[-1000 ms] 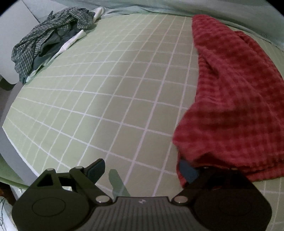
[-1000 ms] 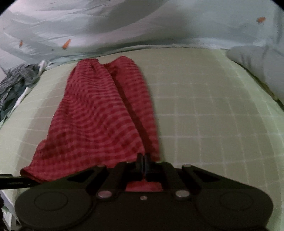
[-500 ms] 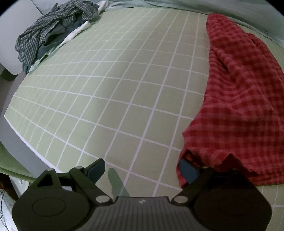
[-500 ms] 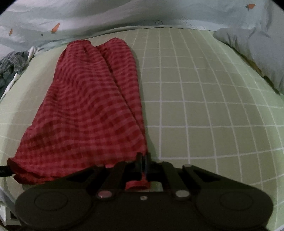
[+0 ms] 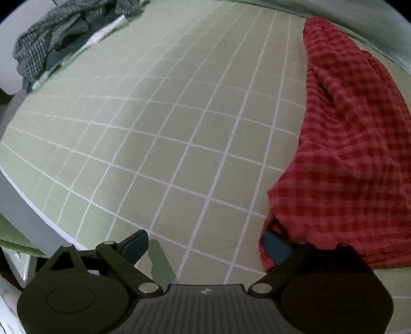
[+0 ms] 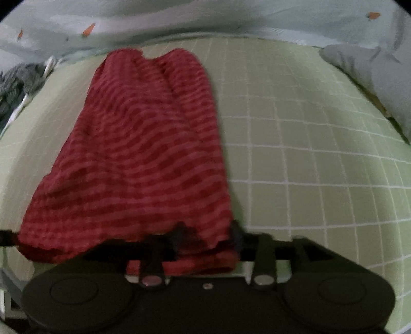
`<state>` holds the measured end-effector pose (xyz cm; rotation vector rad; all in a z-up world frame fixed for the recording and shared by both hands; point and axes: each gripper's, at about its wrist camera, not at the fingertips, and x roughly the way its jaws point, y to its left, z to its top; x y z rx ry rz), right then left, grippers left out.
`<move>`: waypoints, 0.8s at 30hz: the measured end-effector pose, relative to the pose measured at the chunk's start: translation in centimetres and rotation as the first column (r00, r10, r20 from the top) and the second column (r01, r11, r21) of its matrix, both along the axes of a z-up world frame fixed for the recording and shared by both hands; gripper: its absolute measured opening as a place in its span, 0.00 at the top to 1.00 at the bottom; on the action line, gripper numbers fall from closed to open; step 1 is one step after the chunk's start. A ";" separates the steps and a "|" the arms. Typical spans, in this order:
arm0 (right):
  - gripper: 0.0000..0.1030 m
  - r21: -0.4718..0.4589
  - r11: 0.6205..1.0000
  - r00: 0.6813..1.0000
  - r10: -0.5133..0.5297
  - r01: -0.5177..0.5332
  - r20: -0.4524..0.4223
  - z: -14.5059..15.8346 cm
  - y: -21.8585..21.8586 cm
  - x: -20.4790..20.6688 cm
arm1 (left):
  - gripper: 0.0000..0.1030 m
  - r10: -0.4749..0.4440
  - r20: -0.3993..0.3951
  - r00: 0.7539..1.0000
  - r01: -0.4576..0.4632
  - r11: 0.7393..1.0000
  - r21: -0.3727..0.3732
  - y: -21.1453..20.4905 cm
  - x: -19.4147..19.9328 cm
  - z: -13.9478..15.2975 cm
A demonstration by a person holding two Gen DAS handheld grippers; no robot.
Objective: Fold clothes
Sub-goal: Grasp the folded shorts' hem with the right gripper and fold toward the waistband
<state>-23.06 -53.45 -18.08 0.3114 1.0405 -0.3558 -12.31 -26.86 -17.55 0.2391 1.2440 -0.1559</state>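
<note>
On a bed [image 5: 159, 144] spread with a pale green, white-gridded sheet, a heap of grey checked clothes [image 5: 51, 43] sits at the far left corner, well apart from everything else. Nearer, the left claw [image 5: 205, 244] stands released over bare sheet, its left finger clear of any cloth and its right finger [image 5: 276, 248] tucked against the near left corner of the red checked garment [image 5: 354, 154]. That garment lies lengthwise down the middle of the bed, folded into a long narrow strip running away towards a light blue quilt [image 6: 179, 23]. At its near right corner the right claw [image 6: 208, 237] is opening, the hem lying loose between the parting jaws rather than pinched. Further right, a grey pillow [image 6: 372, 72] rests at the edge of the bed.
</note>
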 end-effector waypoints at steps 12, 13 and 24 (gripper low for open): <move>0.25 -0.105 0.993 0.993 -0.039 0.051 0.112 4.5 -0.4 6.1 | 0.07 0.040 0.073 0.997 -0.034 0.996 -0.078 1.0 7.2 4.4; 0.25 -0.113 0.992 0.991 -0.035 0.050 0.130 4.8 -0.7 7.1 | 0.07 0.031 0.078 0.996 -0.025 0.997 -0.076 0.4 8.0 4.3; 0.54 -0.049 0.995 0.974 0.091 -0.082 0.209 3.3 -4.0 20.6 | 0.07 -0.150 0.050 0.987 0.155 0.982 -0.110 -10.8 16.1 1.7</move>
